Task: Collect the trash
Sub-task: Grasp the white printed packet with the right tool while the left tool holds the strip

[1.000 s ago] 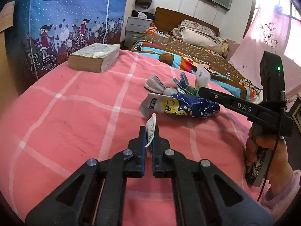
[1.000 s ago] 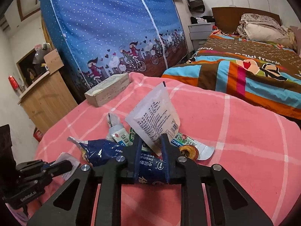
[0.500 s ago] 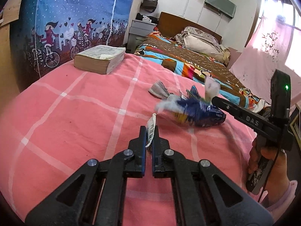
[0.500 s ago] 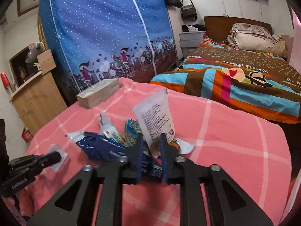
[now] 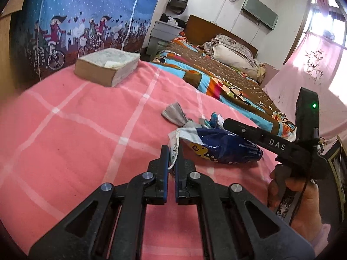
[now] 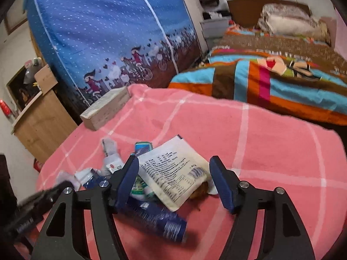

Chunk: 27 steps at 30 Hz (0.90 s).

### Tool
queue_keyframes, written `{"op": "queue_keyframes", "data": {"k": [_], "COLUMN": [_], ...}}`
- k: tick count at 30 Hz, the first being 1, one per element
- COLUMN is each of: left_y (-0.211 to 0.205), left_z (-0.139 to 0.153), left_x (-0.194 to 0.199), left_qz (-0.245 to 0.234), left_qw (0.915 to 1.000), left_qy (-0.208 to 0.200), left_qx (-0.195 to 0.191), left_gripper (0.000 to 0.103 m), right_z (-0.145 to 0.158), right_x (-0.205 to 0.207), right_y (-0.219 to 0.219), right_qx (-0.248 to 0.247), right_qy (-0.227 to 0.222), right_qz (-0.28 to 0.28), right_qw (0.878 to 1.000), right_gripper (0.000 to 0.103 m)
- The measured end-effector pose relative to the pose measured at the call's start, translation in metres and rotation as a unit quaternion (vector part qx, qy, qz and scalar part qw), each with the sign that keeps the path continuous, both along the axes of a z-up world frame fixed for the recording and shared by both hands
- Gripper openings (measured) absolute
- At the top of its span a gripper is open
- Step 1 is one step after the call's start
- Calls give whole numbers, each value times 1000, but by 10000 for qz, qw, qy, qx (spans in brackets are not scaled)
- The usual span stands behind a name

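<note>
A white wrapper scrap [image 5: 173, 151] is pinched by the left hand-held gripper [image 5: 171, 153]; the right hand-held gripper [image 6: 175, 171] is being spread over a cream packet [image 6: 173, 173] lying loose on the pink blanket [image 6: 260, 151].

Window [image 5: 325, 21] glare at right; fisheye edges dark, right view blurred.

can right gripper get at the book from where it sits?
Probably not without moving. The right gripper, jaws opening, hangs over the white packet in the trash pile; the book lies well beyond at the blanket's far edge. Nothing blocks the way.
</note>
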<state>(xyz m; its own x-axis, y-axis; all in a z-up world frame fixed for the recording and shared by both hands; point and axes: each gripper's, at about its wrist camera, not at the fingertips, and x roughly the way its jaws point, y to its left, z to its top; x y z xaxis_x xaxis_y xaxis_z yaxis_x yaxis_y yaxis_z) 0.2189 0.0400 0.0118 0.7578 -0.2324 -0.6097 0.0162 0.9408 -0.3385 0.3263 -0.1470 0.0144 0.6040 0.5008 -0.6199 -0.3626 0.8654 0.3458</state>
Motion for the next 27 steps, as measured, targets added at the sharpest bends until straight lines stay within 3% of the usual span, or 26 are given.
{"op": "queue_keyframes", "data": {"k": [2, 4, 17, 18, 21, 27], "left_y": [1, 2, 1, 1, 1, 1], "left_z": [-1, -1, 0, 0, 1, 1], "left_x": [0, 1, -2, -3, -5, -7], "left_qz": [-7, -7, 31, 36, 56, 79], "left_qw": [10000, 10000, 10000, 10000, 10000, 9999], "left_qy": [26, 43, -28, -39, -78, -107], "left_qx": [-61, -78, -20, -16, -1, 14], "left_gripper": [8, 8, 8, 8, 8, 8], "right_z": [-2, -2, -7, -7, -5, -1], "right_x": [-1, -3, -26, -27, -32, -40], "right_y": [-1, -2, 5, 4, 1, 0], "right_qx": [48, 62, -479, -477, -462, -370], "right_qy": [20, 13, -152, -172, -269, -395], "right_qz": [15, 26, 163, 149, 115, 238], "right_qw": [10000, 10000, 9986, 9986, 9985, 9982], "right_gripper": [63, 53, 30, 23, 15, 10]}}
